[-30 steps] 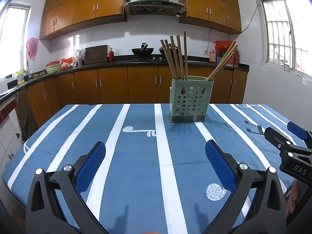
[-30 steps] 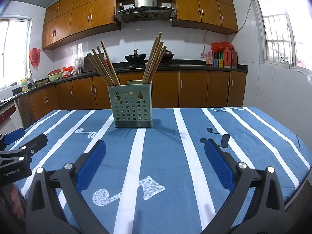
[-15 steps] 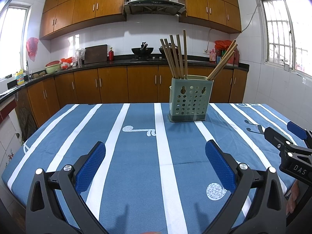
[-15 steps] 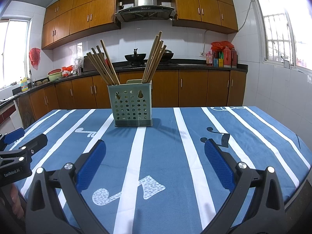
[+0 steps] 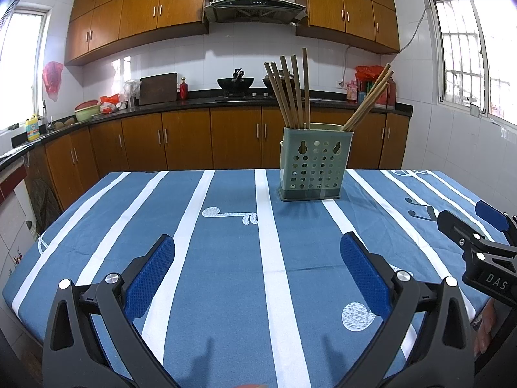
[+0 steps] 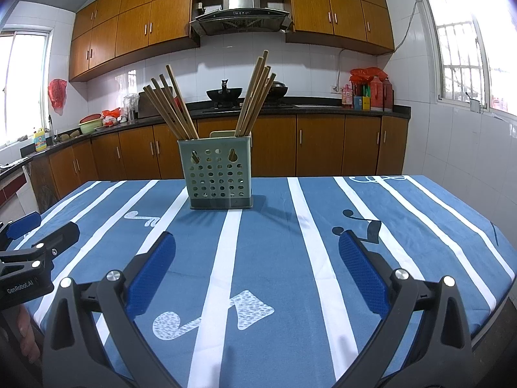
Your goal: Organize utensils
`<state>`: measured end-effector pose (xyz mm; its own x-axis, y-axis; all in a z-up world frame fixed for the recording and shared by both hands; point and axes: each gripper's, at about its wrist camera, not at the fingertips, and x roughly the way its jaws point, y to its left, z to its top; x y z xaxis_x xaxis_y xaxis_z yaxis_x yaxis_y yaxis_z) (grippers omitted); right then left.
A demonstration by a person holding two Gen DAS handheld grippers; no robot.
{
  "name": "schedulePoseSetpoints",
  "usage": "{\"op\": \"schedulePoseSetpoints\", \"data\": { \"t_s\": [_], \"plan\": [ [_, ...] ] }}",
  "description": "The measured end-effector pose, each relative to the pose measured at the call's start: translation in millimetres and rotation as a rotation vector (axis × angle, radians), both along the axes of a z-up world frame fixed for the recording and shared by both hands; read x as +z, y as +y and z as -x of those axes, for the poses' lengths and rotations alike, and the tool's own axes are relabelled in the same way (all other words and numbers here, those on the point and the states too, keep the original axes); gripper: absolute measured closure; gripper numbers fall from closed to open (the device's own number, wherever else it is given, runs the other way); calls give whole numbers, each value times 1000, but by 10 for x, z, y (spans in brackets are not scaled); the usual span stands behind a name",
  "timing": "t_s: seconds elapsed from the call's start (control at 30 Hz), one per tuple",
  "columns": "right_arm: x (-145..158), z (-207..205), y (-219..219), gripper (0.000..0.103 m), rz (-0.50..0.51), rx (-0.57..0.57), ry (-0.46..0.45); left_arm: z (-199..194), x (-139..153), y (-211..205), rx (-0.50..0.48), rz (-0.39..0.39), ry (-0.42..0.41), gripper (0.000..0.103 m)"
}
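Observation:
A pale green perforated utensil holder (image 5: 312,166) stands upright on the far middle of the table; it also shows in the right wrist view (image 6: 220,174). Wooden chopsticks (image 5: 290,92) stand in it in two bunches, one leaning left (image 6: 170,110), one leaning right (image 6: 256,92). My left gripper (image 5: 257,247) is open and empty near the table's front edge. My right gripper (image 6: 257,246) is open and empty, level with it; it shows at the right of the left wrist view (image 5: 475,226).
The table wears a blue cloth with white stripes (image 5: 226,258). Wooden kitchen cabinets and a dark counter (image 5: 194,103) run behind it, with a wok on the stove. The table's left edge (image 5: 48,232) and right edge (image 6: 497,245) drop off.

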<state>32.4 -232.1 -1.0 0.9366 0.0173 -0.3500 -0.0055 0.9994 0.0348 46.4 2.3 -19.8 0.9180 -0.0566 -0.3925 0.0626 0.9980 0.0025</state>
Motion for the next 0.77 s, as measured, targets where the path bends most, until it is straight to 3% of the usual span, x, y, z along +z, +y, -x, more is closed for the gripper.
{"op": "schedulePoseSetpoints", "data": {
  "t_s": [0.77],
  "plan": [
    [4,13,-12,4,-1,0,2,-12,2,60,1,10,13,2]
  ]
}}
